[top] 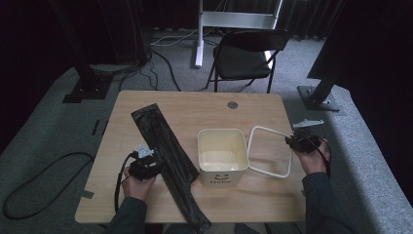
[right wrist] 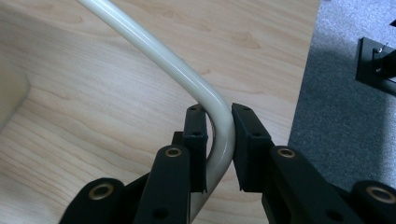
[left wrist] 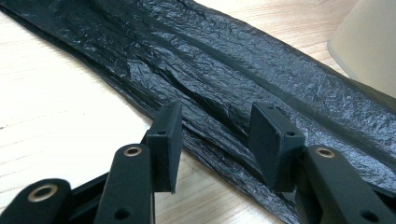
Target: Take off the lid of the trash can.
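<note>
A long folded black plastic bag [top: 165,156] lies slantwise across the left half of the wooden table [top: 195,107]. My left gripper [top: 146,165] rests at the bag's left edge. Its jaws stand open [left wrist: 217,140] over the crinkled bag [left wrist: 224,70], which lies flat and is not pinched. A cream bin [top: 222,155] stands in the middle. To its right lies a cream rectangular ring [top: 271,151], its left side close against the bin. My right gripper [top: 303,141] is shut [right wrist: 218,140] on the ring's [right wrist: 159,51] far right corner.
The table's right edge [right wrist: 299,93] runs right beside my right gripper, with grey carpet beyond. A round grommet [top: 232,105] sits near the table's back edge. Behind the table stand a black folding chair [top: 243,53] and stand bases. A cable [top: 44,180] loops on the floor at left.
</note>
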The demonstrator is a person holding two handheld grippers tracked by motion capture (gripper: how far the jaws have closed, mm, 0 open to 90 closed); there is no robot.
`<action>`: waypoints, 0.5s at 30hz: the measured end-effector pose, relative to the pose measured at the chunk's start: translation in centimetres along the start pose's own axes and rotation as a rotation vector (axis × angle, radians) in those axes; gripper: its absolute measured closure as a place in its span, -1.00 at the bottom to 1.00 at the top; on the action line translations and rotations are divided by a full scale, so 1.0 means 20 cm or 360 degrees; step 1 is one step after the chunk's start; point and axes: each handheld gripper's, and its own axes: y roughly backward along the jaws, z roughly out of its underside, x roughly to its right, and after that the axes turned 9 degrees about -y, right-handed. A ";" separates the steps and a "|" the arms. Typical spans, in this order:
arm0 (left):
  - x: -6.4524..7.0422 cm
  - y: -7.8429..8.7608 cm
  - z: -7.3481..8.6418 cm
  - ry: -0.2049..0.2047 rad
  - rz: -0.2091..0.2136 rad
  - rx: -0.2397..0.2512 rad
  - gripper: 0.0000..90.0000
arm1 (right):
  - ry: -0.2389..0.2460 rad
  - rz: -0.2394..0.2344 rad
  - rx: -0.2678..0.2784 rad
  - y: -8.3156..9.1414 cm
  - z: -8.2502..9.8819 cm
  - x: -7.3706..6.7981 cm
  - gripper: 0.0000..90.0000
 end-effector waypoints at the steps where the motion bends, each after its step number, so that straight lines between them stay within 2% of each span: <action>1: 0.00 0.00 0.00 0.0000 0.0000 0.0000 0.23 | 0.0000 0.0000 0.0000 0.00 0.00 0.00 0.71; 10: 0.00 0.00 0.00 0.0000 -0.0002 0.0003 0.23 | 0.0050 0.0018 -0.0057 -0.07 0.03 -0.03 0.71; 15: 0.00 0.00 0.00 0.0001 0.0001 0.0003 0.23 | 0.0045 0.0016 -0.0078 -0.09 0.05 -0.03 0.71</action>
